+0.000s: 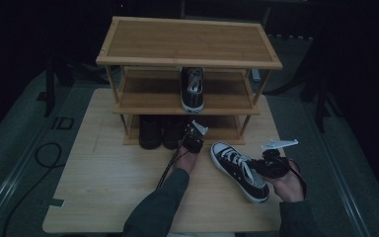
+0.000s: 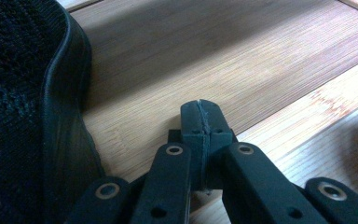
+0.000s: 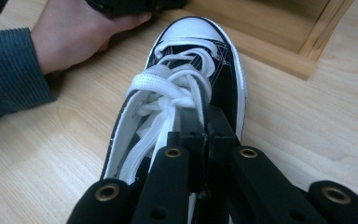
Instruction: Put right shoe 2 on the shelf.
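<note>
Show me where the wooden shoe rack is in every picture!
High view: the three-shelf wooden shoe rack stands top middle, on the far part of the light wooden table.
Left gripper view: its bottom shelf board spreads across the upper middle, beside a black mesh shoe.
Right gripper view: its bottom corner sits top right, beyond the black-and-white laced sneaker.
Shared landmark: the light wooden table under the rack.

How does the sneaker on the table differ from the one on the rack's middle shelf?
The sneaker on the table lies on the tabletop at a slant, toe towards the rack; the sneaker on the middle shelf sits square, toe pointing out at the person. The table one has the right gripper shut at its collar; the shelf one is untouched. Both are black canvas with white laces, toe caps and soles.
</note>
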`<control>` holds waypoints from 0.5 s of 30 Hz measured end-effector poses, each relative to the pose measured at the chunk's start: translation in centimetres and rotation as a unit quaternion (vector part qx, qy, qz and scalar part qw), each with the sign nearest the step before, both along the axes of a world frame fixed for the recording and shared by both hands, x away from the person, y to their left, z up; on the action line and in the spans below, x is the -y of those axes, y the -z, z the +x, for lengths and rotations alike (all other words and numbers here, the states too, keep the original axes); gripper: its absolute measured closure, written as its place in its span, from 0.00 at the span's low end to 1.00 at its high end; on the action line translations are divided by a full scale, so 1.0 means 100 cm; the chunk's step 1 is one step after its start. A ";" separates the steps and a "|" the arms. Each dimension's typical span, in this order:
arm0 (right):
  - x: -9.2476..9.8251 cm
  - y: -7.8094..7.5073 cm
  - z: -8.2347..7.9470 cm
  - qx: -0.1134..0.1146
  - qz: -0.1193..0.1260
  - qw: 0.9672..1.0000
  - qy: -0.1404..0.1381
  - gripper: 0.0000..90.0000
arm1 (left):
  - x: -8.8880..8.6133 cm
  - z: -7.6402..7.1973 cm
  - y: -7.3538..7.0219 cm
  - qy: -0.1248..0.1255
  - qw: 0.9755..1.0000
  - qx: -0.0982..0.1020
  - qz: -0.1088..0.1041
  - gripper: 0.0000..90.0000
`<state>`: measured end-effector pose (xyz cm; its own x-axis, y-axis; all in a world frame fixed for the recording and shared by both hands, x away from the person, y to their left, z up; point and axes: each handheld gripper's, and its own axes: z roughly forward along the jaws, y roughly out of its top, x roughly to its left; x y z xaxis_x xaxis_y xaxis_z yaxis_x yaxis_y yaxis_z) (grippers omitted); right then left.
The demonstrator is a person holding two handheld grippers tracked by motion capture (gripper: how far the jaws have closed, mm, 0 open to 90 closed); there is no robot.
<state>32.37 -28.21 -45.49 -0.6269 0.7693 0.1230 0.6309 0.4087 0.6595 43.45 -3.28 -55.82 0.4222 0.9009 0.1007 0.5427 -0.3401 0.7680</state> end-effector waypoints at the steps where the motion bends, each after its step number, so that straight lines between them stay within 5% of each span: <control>1: 0.000 -0.002 0.000 0.001 0.000 1.000 -0.002 0.99 | 0.000 0.000 0.000 0.000 1.000 0.000 0.000 1.00; 15: 0.004 -0.024 0.006 0.010 0.000 1.000 -0.022 0.99 | 0.000 0.000 0.000 0.000 1.000 0.000 0.000 1.00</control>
